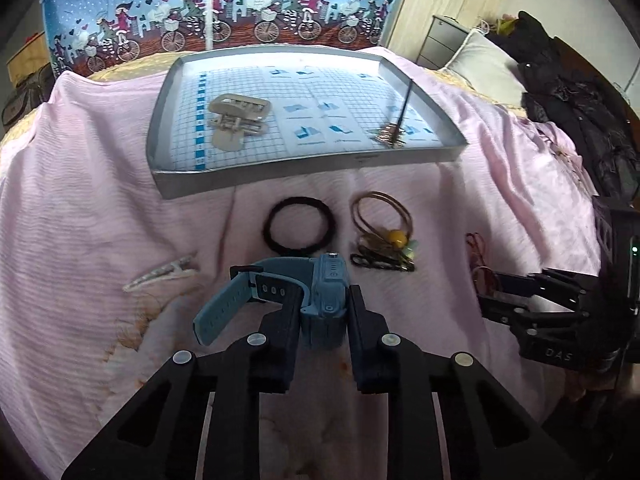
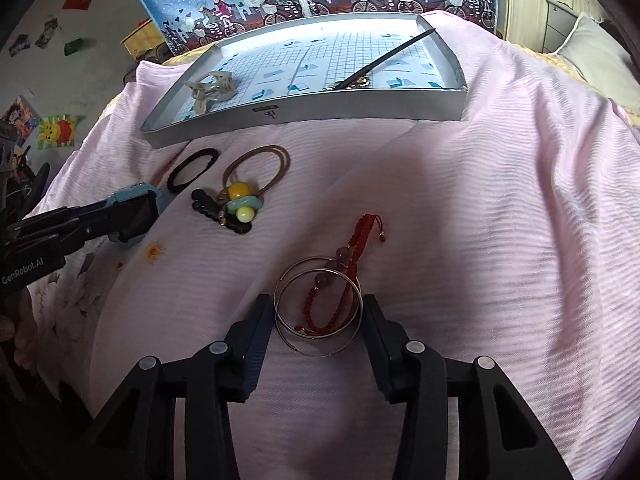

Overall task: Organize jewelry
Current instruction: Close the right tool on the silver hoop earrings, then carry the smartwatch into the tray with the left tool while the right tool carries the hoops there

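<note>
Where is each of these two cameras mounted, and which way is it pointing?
Left wrist: on the left tongs, looking along them at a blue watch between their fingers; right tongs show at the edge.
Right wrist: on the right tongs, over silver bangles; left tongs at left.
Shared: grey tray, black hair tie.

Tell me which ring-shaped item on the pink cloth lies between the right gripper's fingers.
The silver bangles, lying over the red cord bracelet. The black hair tie and brown elastic lie farther off, near the tray.
</note>
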